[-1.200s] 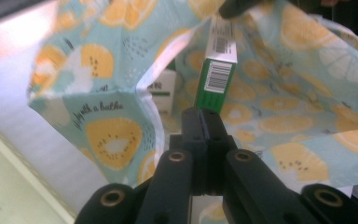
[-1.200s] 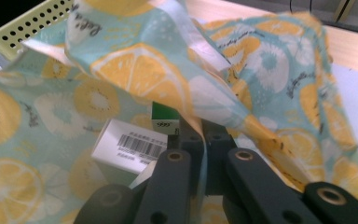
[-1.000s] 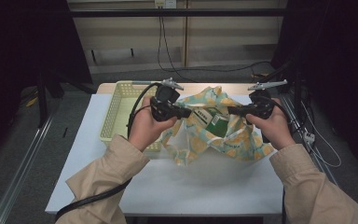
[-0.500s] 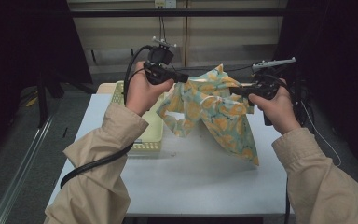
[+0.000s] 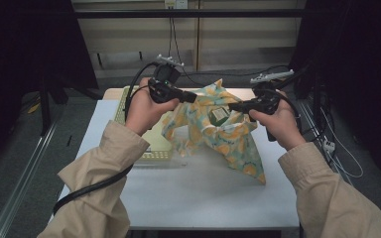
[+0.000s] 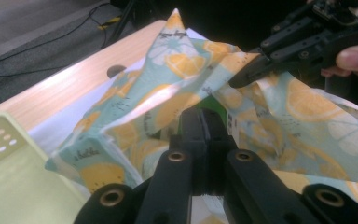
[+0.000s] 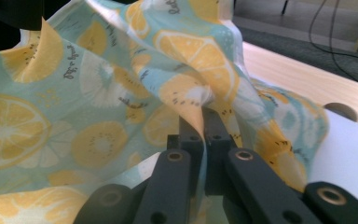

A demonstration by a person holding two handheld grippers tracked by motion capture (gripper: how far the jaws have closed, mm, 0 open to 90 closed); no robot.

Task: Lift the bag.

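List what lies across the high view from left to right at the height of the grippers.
Pale green basket → left gripper → citrus-print cloth held up between both → right gripper → cables on the floor.

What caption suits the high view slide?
Both grippers, left gripper and right gripper, hold a citrus-print cloth above the table.

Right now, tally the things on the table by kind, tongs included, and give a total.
Lemon-print cloth: 1
Pale green perforated basket: 1
Small green box inside the cloth: 1
Tongs, both clamped on the cloth: 2, the left tongs and the right tongs
Total: 5
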